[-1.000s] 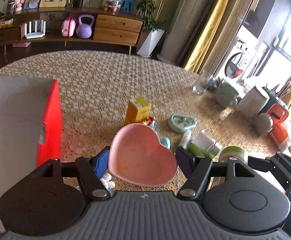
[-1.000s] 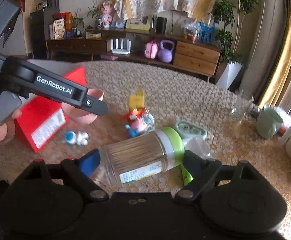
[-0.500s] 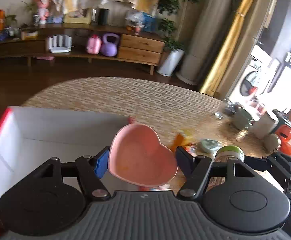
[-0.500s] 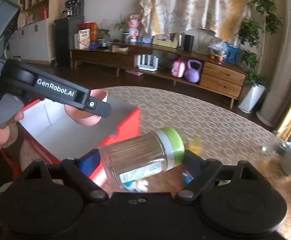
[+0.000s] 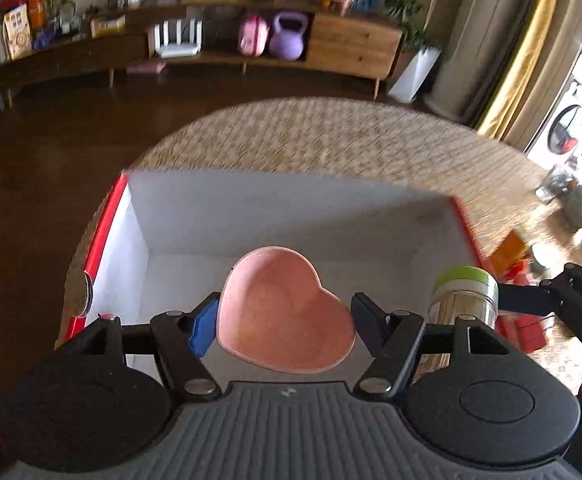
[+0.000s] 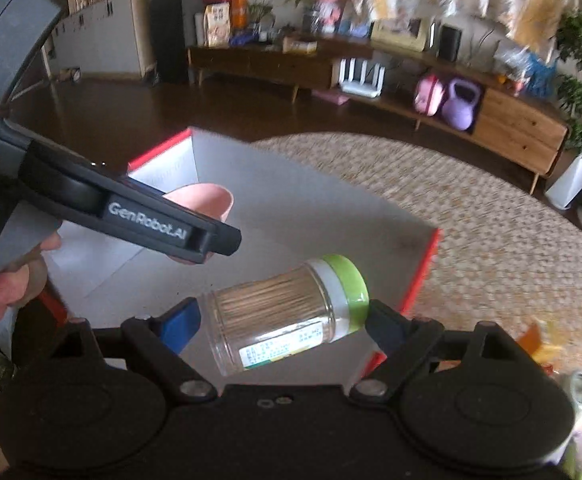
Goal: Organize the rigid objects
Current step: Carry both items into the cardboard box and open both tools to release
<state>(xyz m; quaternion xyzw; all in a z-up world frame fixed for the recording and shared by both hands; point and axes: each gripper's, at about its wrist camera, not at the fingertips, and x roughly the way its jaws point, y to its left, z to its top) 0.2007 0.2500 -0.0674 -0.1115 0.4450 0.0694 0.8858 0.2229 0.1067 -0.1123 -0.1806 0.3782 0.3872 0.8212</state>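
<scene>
Two things in my jaws, both held over the open red box.

My left gripper is clamped on a smooth pink heart-shaped dish, its shallow hollow facing up and bare; my right gripper squeezes a clear toothpick jar end to end, lying sideways with its green cap toward 3 o'clock, packed with pale sticks. Below both sits the box, red outside, plain white inside, nothing visible on the floor that shows. It rests on a round table under a woven, patterned cloth. From the left view the jar shows at 3 o'clock of the dish.
</scene>
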